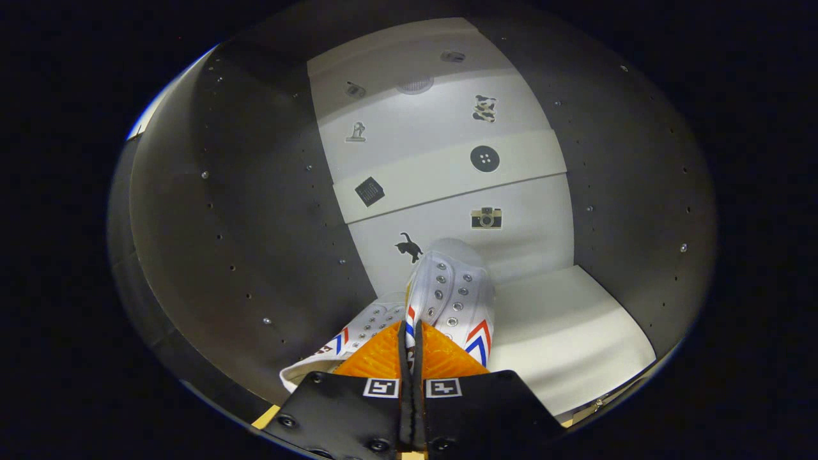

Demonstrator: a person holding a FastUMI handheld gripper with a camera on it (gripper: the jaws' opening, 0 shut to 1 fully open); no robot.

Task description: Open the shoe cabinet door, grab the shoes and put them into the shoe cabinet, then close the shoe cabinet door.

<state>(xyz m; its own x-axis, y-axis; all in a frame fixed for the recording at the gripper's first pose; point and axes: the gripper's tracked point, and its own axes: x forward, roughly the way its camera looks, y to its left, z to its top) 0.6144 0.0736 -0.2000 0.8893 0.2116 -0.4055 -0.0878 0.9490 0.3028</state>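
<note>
Claw [409, 335] inside the shoe cabinet [223, 211], fingers pressed nearly together, pinching the edge of a white shoe [457, 297]. That shoe points toward the back wall with stickers [447, 172], over the white shelf [562, 332]. Second white shoe [358, 332] lies just left, touching it

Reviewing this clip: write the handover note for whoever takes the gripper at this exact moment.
Gripper: fingers closed together on the collars of the white canvas lace-less sneakers with red and blue chevrons.
Sneakers: held inside the dark-walled shoe cabinet, toes toward its white sticker-covered back panel, above the white shelf; cannot tell if they rest on it.
Done: door open, sneakers brought in.
Left: set down, release, withdraw, close the door.
</note>
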